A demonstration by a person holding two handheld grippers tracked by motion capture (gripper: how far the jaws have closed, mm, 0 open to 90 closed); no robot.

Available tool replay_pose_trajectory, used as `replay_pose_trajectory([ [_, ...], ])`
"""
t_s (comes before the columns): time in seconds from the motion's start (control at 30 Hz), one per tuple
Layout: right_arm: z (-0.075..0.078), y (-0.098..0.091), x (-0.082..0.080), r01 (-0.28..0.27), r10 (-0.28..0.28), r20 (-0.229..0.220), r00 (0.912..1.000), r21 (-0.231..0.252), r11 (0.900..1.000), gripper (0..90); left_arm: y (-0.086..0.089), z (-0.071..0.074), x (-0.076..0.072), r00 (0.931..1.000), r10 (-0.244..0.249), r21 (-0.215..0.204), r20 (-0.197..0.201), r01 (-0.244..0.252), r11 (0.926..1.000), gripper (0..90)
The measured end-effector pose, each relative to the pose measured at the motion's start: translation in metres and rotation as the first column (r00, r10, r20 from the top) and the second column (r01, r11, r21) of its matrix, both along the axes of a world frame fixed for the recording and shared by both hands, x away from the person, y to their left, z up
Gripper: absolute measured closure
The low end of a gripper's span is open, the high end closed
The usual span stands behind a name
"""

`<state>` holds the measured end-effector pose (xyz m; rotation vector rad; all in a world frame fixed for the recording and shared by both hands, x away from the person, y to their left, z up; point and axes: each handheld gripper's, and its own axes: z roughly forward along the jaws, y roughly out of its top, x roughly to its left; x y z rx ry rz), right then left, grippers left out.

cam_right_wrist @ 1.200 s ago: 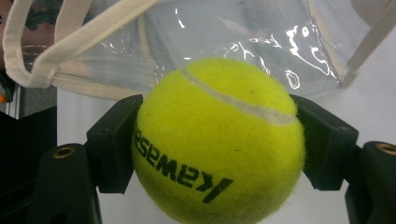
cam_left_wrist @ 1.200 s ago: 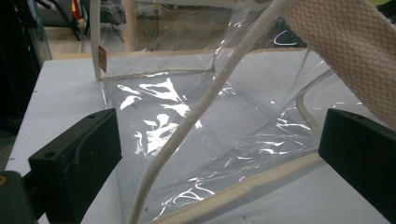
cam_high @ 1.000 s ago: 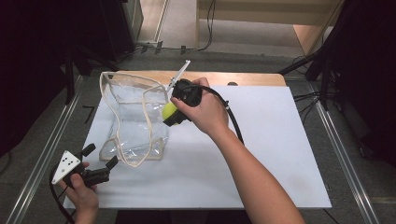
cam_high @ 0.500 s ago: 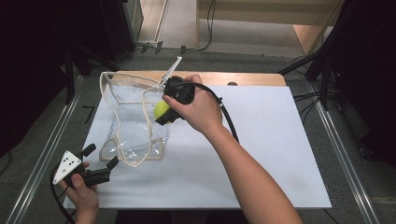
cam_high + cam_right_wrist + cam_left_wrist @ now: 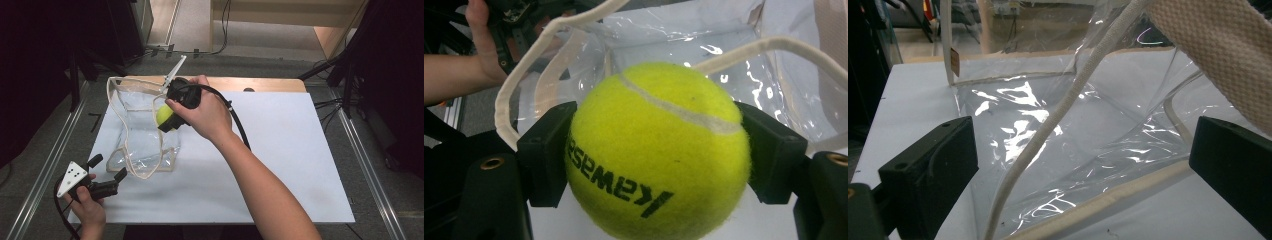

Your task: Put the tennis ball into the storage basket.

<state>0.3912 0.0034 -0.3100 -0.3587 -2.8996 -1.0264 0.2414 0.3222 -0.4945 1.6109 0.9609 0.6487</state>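
right gripper [image 5: 655, 150]: jaws clamped on either side of the fuzzy yellow-green tennis ball [image 5: 656, 150] with black lettering
ball: held above the mouth of the clear plastic tote bag with cream webbing trim [image 5: 142, 132] — at about ten o'clock on the white worktop [image 5: 280, 165]
left gripper [image 5: 102, 175]: at seven o'clock, jaws spread wide, nothing between the pads — aimed at the bag's near corner
bag: standing open, cream strap looping in front

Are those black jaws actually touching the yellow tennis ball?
Touching. In the right gripper view, the right gripper presses both jaws against opposite sides of the tennis ball, no gap.
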Motion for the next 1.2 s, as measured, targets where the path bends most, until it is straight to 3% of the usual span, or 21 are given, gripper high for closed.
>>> replay_pose_trajectory([
  [0.73, 0.012, 0.038, -0.004, -0.071, 0.071, 0.008, 0.9974, 0.009, 0.9974, 22.9, 0.000, 0.000, 0.001, 1.0000, 0.002, -0.004, -0.002, -0.002, 1.0000, 0.0],
  [1.2, 0.010, 0.061, -0.009, -0.116, 0.116, -0.001, 0.9933, 0.004, 0.9933, 22.9, 0.001, 0.000, 0.001, 1.0000, 0.003, -0.006, -0.003, -0.003, 1.0000, 0.0],
])
